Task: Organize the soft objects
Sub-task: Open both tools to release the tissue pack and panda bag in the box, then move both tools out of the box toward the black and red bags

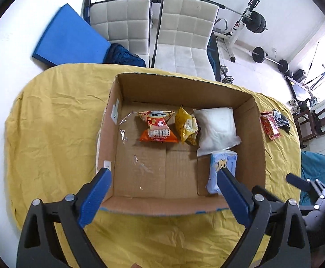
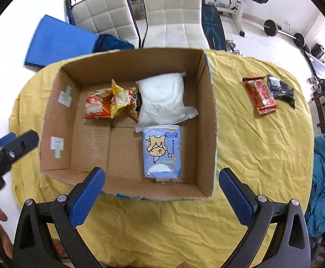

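Note:
An open cardboard box [image 1: 258, 134] [image 2: 209, 116] stands on a yellow-covered table. Inside lie an orange snack bag [image 1: 156, 127] [image 2: 95, 107], a yellow snack bag [image 1: 185, 126] [image 2: 120, 99], a white soft pack [image 1: 217, 128] [image 2: 162, 98] and a blue tissue pack [image 1: 223, 163] [image 2: 162, 149]. A red packet [image 1: 270, 126] [image 2: 260, 95] and a black packet [image 1: 281, 118] [image 2: 281, 90] lie on the cloth right of the box. My left gripper [image 1: 163, 178] is open and empty above the box's near edge. My right gripper [image 2: 161, 178] is open and empty above the near edge too.
The yellow cloth [image 1: 55, 120] [image 2: 258, 147] covers the table. Two white chairs [image 1: 184, 33] [image 2: 173, 11] and a blue mat [image 1: 68, 35] stand behind it. Gym weights [image 1: 258, 22] fill the back right. The other gripper shows at the left edge [image 2: 6, 151] and right edge [image 1: 307, 185].

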Action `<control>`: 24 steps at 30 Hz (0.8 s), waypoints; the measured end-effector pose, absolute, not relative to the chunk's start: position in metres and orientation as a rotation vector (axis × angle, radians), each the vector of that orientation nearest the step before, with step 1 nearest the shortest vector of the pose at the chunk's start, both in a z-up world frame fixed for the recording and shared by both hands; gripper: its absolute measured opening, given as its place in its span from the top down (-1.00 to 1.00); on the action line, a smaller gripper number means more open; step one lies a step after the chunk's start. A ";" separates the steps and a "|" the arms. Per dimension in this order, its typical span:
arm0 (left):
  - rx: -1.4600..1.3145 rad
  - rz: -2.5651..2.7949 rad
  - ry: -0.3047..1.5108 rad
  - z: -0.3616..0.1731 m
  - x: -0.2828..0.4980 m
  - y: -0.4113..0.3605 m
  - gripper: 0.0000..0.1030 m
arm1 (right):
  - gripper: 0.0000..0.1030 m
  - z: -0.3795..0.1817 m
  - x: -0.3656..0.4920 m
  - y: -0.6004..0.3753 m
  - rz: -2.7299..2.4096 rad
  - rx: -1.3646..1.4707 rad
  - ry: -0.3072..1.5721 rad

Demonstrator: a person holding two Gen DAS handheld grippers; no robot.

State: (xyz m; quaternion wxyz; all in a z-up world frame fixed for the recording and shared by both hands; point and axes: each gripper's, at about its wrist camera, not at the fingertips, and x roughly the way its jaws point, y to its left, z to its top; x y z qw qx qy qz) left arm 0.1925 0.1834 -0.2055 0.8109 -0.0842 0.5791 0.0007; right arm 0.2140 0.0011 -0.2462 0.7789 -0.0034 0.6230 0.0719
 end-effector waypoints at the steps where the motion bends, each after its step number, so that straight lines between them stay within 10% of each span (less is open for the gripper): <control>1: -0.175 0.002 1.233 -0.201 0.188 0.182 -0.88 | -1.00 -0.239 0.210 0.000 0.155 -0.005 1.334; 24: -0.148 -0.004 1.164 -0.153 0.169 0.141 -0.88 | -1.00 -0.188 0.180 -0.044 0.195 0.063 1.246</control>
